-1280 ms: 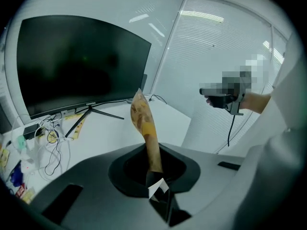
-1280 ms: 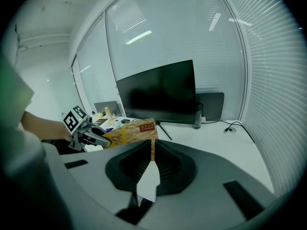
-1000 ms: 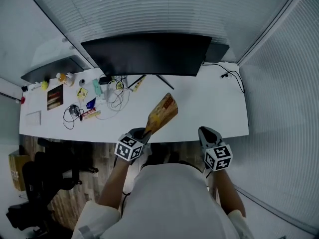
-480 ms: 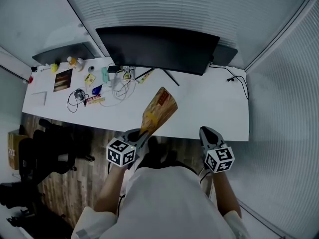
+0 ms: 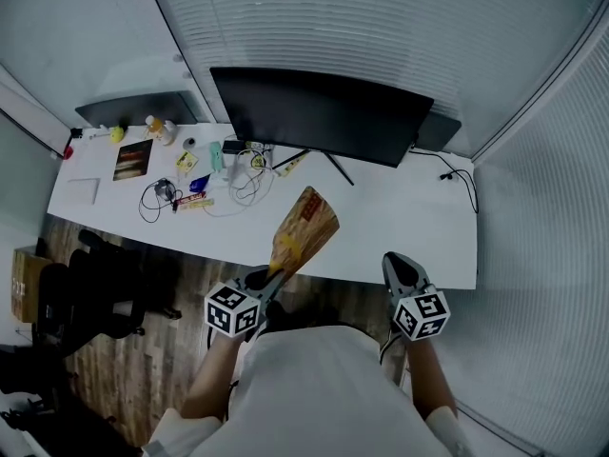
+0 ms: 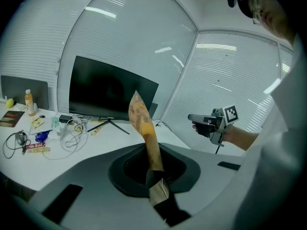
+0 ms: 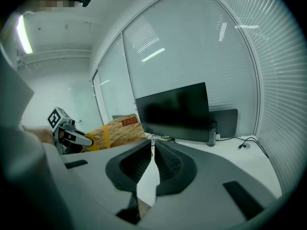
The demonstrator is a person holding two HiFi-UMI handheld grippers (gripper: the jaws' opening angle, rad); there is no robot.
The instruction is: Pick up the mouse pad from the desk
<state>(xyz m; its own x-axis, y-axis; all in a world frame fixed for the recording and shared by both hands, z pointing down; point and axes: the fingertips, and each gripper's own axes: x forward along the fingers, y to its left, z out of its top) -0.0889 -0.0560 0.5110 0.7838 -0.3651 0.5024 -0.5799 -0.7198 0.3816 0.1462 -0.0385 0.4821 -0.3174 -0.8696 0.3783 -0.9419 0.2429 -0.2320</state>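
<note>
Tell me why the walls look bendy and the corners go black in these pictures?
Left gripper view: the wide lens bows the blind-covered walls and blacks out the corners, yet the thin brown crinkled mouse pad looks sharp. Right gripper view: same curving, plus a glaring strip light at top left. Head view: the long white desk bulges; the light is dim and even.

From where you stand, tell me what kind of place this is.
Probably an office: a long white desk carries a wide dark monitor, a black office chair stands beside it, and blinds cover the walls.
</note>
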